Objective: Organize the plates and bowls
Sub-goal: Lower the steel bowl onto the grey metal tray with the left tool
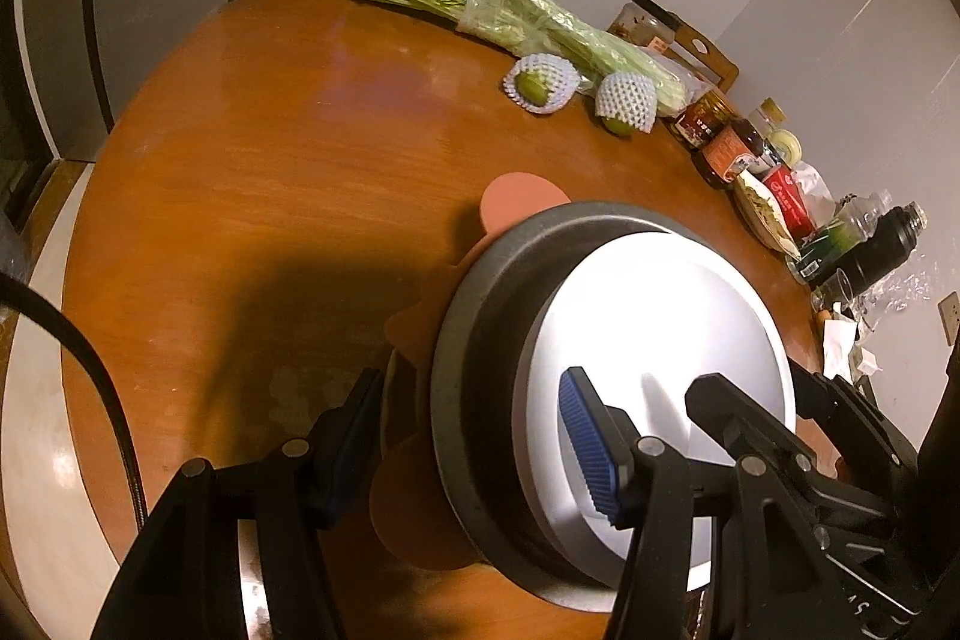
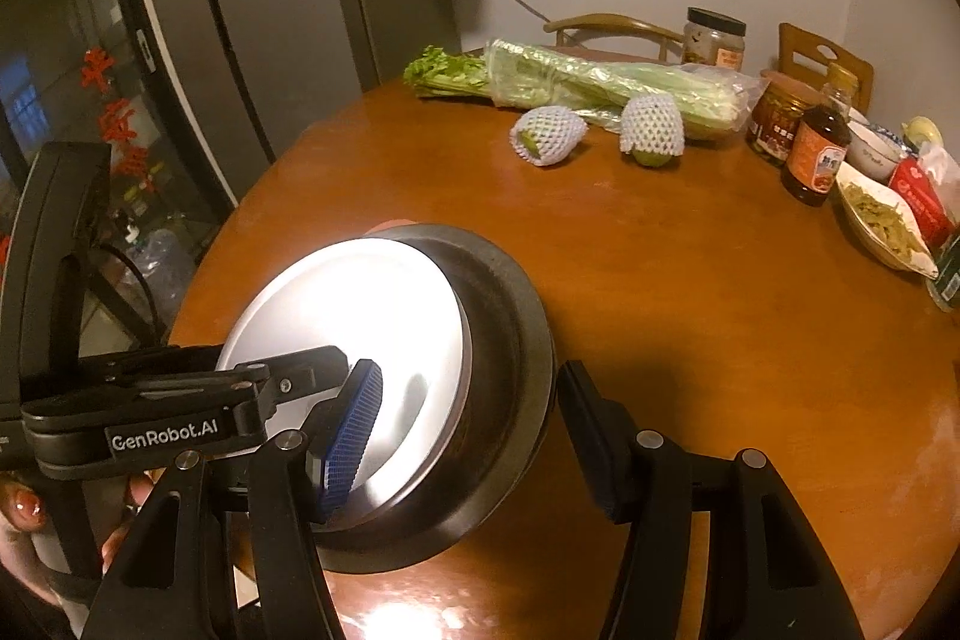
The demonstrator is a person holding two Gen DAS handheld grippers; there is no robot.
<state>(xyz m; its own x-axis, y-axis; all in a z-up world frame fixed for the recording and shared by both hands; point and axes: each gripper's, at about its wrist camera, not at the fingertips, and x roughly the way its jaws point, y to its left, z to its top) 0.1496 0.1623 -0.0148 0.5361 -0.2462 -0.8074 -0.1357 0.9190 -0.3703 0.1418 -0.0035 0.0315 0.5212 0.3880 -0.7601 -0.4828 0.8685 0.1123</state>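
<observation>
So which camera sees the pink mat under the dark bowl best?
The left wrist view. There the pink mat pokes out with rounded lobes along the dark bowl's left side. In the right wrist view only a tiny sliver peeks over the bowl's far rim; the bowl hides the rest.

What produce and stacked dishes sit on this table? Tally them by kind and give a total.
Foam-netted fruits: 2
Bagged celery bunch: 1
Dark metal bowl: 1
White plate inside the bowl: 1
Total: 5
</observation>
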